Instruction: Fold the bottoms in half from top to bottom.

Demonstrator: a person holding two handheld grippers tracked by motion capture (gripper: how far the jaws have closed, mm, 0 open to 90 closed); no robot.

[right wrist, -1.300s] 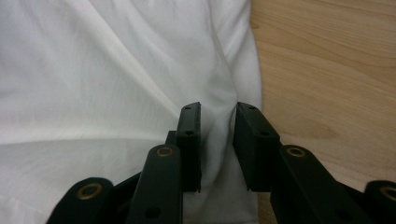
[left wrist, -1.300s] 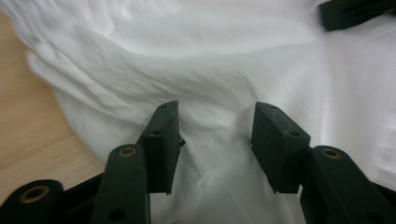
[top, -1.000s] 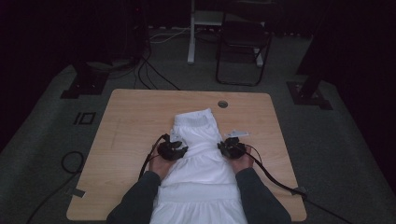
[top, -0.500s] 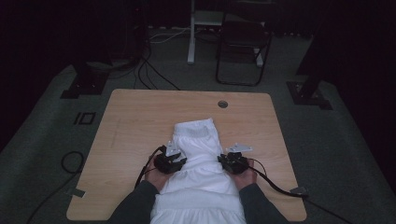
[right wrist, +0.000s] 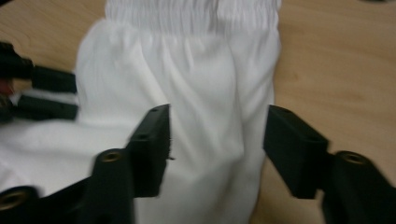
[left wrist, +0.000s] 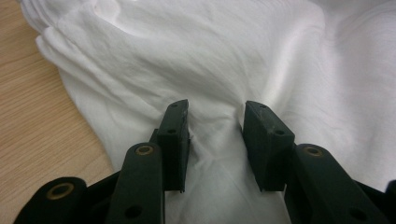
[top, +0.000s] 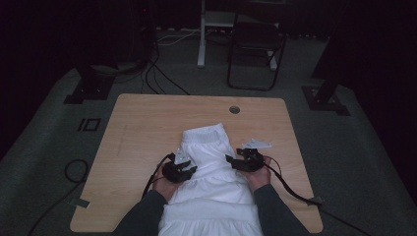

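One white garment is being handled on one wooden table by two grippers, one at each of its side edges. A fold of its cloth is being pinched by the left gripper — fabric is bunched between the pads. The right gripper is being held just above the garment's edge — its jaws, just opened, are spread with nothing gripped.

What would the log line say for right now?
left gripper: shut on white garment | right gripper: just opened, nothing pinched, above the garment | table: garment lies folded
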